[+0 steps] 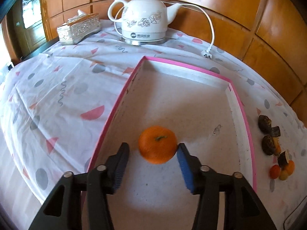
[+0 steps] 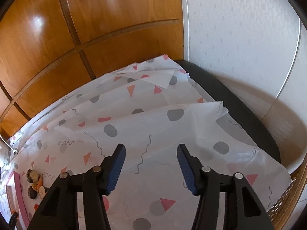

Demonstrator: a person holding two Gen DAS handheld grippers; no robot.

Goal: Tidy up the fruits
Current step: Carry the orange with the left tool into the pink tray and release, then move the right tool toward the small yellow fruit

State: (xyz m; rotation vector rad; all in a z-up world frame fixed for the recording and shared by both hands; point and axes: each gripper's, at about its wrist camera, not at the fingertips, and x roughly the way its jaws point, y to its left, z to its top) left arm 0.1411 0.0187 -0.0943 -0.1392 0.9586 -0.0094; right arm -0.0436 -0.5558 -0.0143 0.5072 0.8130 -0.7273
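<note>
The left gripper was positioned over the pink-rimmed tray, with its jaws spread apart. An orange sat inside the tray, just ahead of the fingertips; its right side touched or nearly touched the right blue pad, while a clear gap separated it from the left pad. The fruit appeared slightly blurred, and whether it rested on the tray floor could not be determined. To the right of the tray, on the patterned tablecloth, lay a cluster of small fruit pieces, dark brown toward the far end and orange toward the near end. At the far edge of the table stood a white ceramic kettle on its base, with its cord and plug trailing onto the cloth, and a silver tissue box to its left. The right gripper was held above a bare stretch of the tablecloth, jaws apart and holding nothing. The same fruit pieces were visible at the lower left of the right wrist view, well apart from that gripper.
</note>
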